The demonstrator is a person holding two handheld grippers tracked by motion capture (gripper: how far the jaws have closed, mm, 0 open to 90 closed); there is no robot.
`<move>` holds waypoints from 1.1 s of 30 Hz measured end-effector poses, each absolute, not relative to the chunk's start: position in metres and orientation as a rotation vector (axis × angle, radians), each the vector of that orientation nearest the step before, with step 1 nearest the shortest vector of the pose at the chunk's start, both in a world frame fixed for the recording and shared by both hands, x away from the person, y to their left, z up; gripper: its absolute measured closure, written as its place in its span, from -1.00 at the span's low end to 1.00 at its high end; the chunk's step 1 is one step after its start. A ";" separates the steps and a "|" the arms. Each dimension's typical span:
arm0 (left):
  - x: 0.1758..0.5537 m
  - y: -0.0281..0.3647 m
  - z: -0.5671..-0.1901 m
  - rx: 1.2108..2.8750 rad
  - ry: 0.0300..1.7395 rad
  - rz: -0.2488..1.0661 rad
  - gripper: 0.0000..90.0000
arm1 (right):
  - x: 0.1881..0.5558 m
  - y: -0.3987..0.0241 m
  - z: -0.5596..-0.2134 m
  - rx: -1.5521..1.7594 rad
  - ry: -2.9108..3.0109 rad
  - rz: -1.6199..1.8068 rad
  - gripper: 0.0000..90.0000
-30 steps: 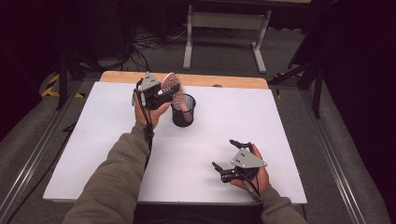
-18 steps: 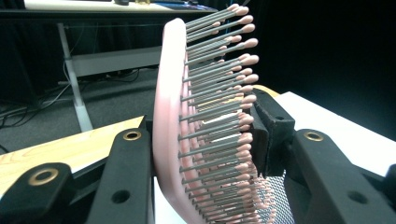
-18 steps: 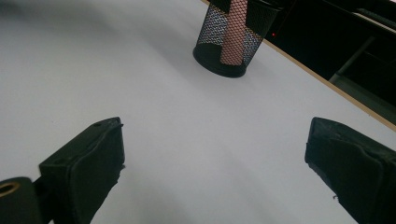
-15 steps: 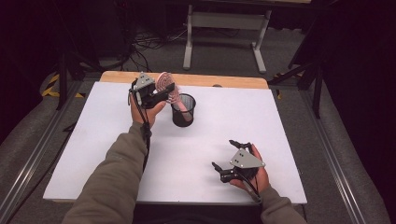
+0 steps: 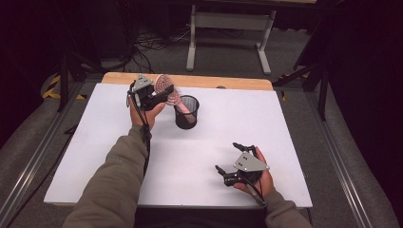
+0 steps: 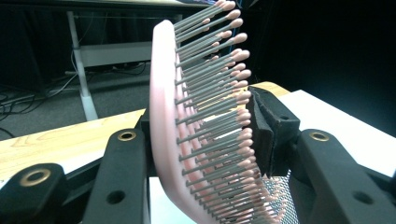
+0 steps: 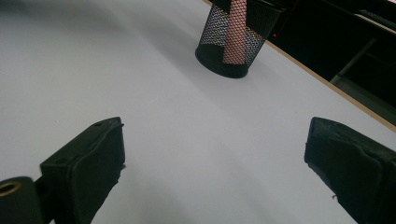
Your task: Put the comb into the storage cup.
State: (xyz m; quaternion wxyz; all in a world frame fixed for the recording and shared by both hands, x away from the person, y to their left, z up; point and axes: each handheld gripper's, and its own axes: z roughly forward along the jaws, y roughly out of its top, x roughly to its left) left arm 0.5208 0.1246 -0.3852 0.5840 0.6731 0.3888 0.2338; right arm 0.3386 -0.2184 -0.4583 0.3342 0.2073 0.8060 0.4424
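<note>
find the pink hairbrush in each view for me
High view: pink hairbrush upper left of centre, head at the left gripper, handle in the black mesh cup.
Left gripper view: bristled head fills the centre.
Right gripper view: handle top centre.
Shared landmark: the mesh cup.

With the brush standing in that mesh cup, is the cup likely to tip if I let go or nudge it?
Probably somewhat tippy. The pink hairbrush leans out over the rim of the black mesh cup, with its wide head well above it, so the load looks top-heavy. The cup looks light, being open mesh, and may slide on the smooth white table.
</note>
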 end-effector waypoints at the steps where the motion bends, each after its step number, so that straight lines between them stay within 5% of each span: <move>1: 0.521 0.124 -0.385 1.573 0.907 0.549 0.23 | 0.339 -0.218 -0.458 0.541 2.104 1.155 -0.87; 33: 0.515 0.138 -0.372 1.623 0.880 0.607 0.08 | 0.338 -0.217 -0.458 0.528 2.096 1.162 -0.87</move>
